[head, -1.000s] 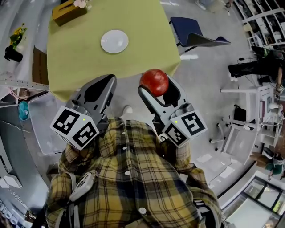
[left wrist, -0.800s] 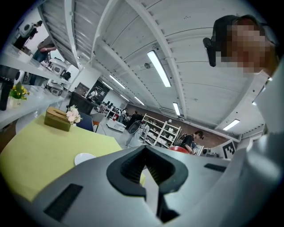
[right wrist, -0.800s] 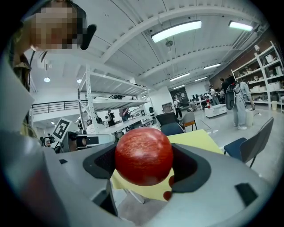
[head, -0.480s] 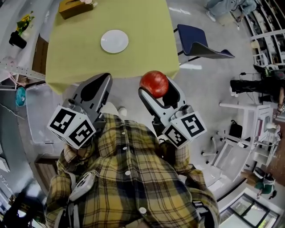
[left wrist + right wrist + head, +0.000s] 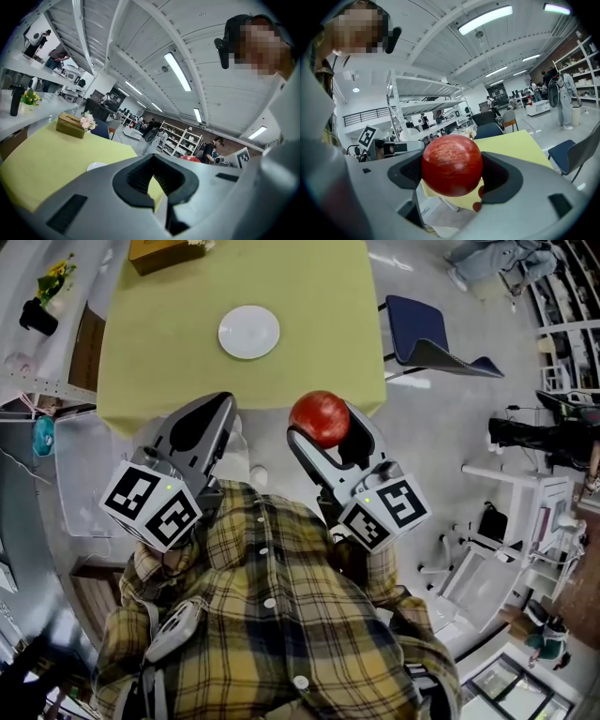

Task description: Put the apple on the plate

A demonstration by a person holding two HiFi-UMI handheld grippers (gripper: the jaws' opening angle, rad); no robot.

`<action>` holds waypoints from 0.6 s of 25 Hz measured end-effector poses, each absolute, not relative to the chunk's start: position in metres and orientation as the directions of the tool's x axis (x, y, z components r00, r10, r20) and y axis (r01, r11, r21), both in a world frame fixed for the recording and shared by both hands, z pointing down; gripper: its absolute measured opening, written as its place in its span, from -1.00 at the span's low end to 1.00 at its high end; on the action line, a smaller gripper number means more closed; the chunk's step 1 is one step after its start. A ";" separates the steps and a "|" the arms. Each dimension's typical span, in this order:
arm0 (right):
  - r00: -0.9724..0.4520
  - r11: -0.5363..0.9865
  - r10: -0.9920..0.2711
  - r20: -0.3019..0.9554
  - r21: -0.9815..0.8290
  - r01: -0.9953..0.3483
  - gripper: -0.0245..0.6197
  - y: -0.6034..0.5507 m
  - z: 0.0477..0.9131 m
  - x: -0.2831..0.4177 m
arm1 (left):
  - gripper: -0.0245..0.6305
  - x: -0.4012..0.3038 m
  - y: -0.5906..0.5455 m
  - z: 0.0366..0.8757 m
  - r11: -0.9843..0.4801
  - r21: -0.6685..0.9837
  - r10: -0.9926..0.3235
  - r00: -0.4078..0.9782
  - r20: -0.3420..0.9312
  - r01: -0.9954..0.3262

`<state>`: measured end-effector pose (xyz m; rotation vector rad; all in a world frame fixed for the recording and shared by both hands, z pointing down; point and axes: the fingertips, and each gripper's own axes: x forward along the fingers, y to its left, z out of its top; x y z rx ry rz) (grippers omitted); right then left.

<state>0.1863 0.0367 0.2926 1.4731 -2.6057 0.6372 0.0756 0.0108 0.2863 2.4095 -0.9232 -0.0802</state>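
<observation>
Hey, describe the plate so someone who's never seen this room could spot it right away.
Find the large yellow-green table at the top of the head view. Toward its middle lies the plate: small, round, white, empty. The table's only other visible item is a brown box at the far edge.

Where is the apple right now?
In the head view, the apple sits clamped in the right gripper, at the near edge of the yellow table, short of the white plate.
</observation>
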 end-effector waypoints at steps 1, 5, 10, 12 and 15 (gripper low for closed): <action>-0.531 0.449 -0.803 0.271 -0.312 -0.838 0.18 0.029 0.292 0.186 | -0.90 0.076 0.002 0.286 -0.615 0.517 -0.630 0.766 0.132 -0.595; -0.519 0.447 -0.809 0.276 -0.285 -0.848 0.18 -0.006 0.286 0.188 | -0.90 0.086 -0.037 0.277 -0.640 0.514 -0.611 0.784 0.111 -0.571; -0.515 0.451 -0.810 0.281 -0.263 -0.853 0.18 -0.059 0.283 0.180 | -0.90 0.085 -0.093 0.272 -0.658 0.510 -0.597 0.797 0.095 -0.554; -0.510 0.449 -0.813 0.281 -0.256 -0.856 0.18 -0.080 0.284 0.173 | -0.90 0.079 -0.116 0.274 -0.661 0.516 -0.591 0.802 0.090 -0.545; -0.505 0.443 -0.816 0.282 -0.256 -0.859 0.18 -0.102 0.285 0.170 | -0.90 0.080 -0.139 0.275 -0.671 0.515 -0.575 0.813 0.092 -0.533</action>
